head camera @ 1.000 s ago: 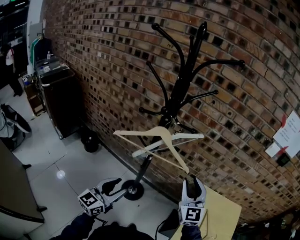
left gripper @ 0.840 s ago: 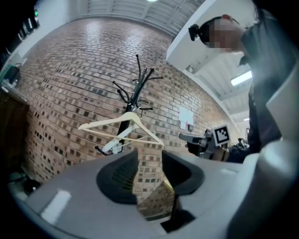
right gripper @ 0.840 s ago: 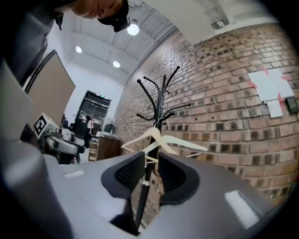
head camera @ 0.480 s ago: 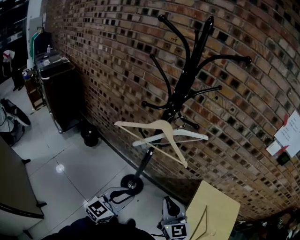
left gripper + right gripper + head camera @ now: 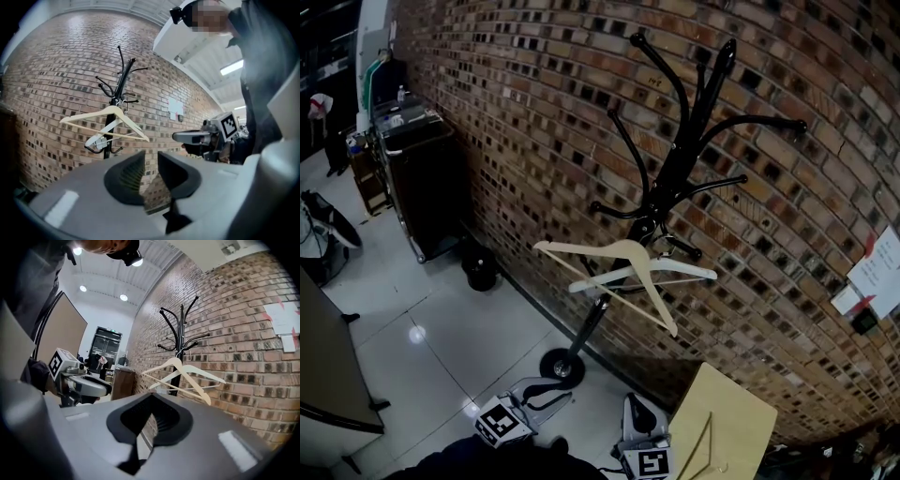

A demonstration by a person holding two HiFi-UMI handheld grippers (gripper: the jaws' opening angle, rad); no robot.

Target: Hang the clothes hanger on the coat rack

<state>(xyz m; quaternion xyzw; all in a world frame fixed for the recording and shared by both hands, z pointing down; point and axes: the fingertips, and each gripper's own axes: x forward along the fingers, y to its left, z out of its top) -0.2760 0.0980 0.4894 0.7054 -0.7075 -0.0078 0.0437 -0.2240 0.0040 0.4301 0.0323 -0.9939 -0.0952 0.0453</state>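
Note:
A black coat rack (image 5: 675, 159) stands against the brick wall. Two hangers hang from its lower hooks: a cream wooden hanger (image 5: 614, 272) and a white hanger (image 5: 675, 272) behind it. Both grippers are low at the bottom of the head view, well short of the rack. My left gripper (image 5: 558, 394) has its jaws closing with a gap still between them and nothing in it; the left gripper view (image 5: 151, 164) shows the same. My right gripper (image 5: 635, 401) is shut and empty, its jaws meeting in the right gripper view (image 5: 152, 399).
A tan table (image 5: 741, 403) stands at the right, with a pale hanger-shaped thing (image 5: 710, 441) lying on it. The rack's round base (image 5: 560, 367) sits on the glossy floor. A black cabinet (image 5: 417, 178) and a small black bin (image 5: 480, 269) stand along the wall at the left.
Both grippers have dropped away from the hangers toward the bottom of the view. The right jaws, open below the cream hanger's end before, have shut; the left jaws have narrowed.

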